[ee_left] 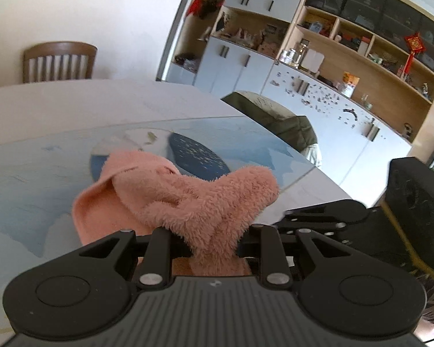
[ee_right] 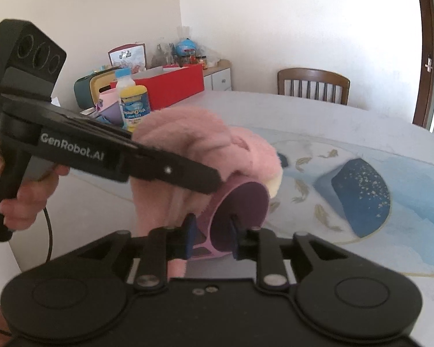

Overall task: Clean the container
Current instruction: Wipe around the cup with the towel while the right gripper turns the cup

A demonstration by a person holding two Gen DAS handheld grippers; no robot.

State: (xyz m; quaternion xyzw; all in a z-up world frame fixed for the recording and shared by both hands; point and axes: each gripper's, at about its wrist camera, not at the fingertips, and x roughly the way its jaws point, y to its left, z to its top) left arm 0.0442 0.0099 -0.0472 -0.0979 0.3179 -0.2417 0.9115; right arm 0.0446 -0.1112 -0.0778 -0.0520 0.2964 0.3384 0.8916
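Observation:
A fluffy pink cloth [ee_left: 202, 202] bulges out from between the fingers of my left gripper [ee_left: 214, 248], which is shut on it. In the right wrist view the same cloth [ee_right: 188, 138] lies draped over a purple cup [ee_right: 240, 208] that is held on its side above the table. My left gripper [ee_right: 214, 182] presses the cloth against the cup's top side. My right gripper [ee_right: 212, 231] is shut on the cup's near wall, with one blue pad [ee_right: 188, 231] outside it. Part of the cup is hidden by cloth.
A blue mat [ee_right: 361, 202] with fish and a dark blue patch covers the white table [ee_right: 303, 110]. A yellow bottle [ee_right: 131, 101], a red box [ee_right: 165, 86] and clutter stand at the far left. A chair [ee_right: 312, 86] is behind the table. A hand [ee_right: 20, 199] holds the left gripper's handle.

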